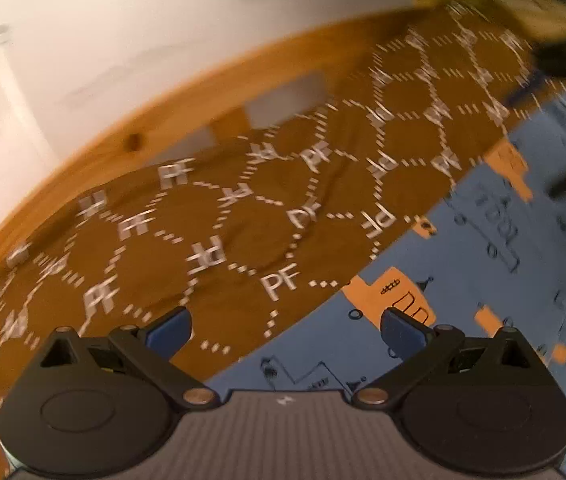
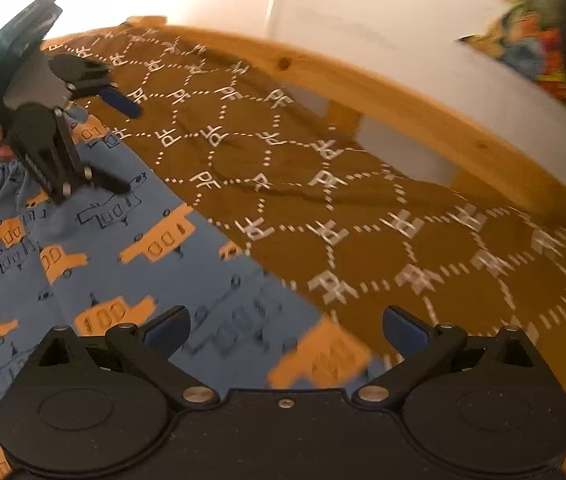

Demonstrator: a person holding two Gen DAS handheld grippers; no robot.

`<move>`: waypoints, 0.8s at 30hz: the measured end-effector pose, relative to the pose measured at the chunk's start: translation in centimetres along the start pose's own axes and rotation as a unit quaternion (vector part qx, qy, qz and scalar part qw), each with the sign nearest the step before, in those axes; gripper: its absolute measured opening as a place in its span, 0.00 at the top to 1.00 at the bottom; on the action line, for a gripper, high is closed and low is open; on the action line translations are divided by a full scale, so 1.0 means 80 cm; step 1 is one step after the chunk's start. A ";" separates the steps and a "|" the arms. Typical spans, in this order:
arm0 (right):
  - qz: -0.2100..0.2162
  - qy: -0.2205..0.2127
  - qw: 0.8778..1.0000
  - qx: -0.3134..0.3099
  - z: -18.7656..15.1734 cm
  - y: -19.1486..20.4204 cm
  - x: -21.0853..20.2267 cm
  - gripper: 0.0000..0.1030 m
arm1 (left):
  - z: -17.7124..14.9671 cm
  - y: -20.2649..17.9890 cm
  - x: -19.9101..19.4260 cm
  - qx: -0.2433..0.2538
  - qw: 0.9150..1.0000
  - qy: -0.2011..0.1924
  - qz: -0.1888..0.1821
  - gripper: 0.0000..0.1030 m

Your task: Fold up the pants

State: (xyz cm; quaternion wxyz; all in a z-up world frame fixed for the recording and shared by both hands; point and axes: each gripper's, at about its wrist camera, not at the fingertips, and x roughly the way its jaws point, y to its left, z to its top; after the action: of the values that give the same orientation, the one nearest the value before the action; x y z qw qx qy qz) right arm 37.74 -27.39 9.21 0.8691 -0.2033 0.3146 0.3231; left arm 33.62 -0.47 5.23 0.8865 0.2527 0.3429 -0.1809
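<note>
The pants [image 2: 95, 248] are blue with orange and outlined vehicle prints and lie flat on a brown bedcover [image 2: 363, 220] with white "PF" marks. In the left wrist view the pants [image 1: 463, 288] fill the lower right. My left gripper [image 1: 285, 332] is open and empty, hovering over the pants' edge. It also shows in the right wrist view [image 2: 123, 140] at the far left, over the pants' gathered waistband end. My right gripper [image 2: 285, 330] is open and empty above the pants' long edge.
A wooden bed rail [image 2: 423, 116] runs along the far side of the bedcover, with a white wall [image 2: 363, 8] behind it. The rail also shows in the left wrist view [image 1: 187, 108]. Colourful items [image 2: 531, 40] sit at the far right.
</note>
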 end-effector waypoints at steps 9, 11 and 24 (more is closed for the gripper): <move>0.095 0.089 0.990 -0.045 0.039 -0.036 0.077 0.44 | 0.000 0.032 0.065 0.027 0.993 0.080 -0.078 0.38; 0.101 0.110 0.988 -0.045 0.036 -0.038 0.087 0.60 | -0.003 0.039 0.071 0.001 0.989 0.097 -0.115 0.65; 0.004 0.068 0.987 -0.146 0.043 0.004 0.060 1.00 | 0.006 0.019 0.013 -0.008 0.999 0.013 -0.034 0.99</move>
State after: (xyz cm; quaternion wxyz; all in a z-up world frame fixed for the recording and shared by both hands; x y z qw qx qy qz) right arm 41.75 -23.16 8.40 0.8054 -0.3485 0.3233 0.3541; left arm 35.33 0.30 5.31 0.8770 0.2364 0.3646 -0.2052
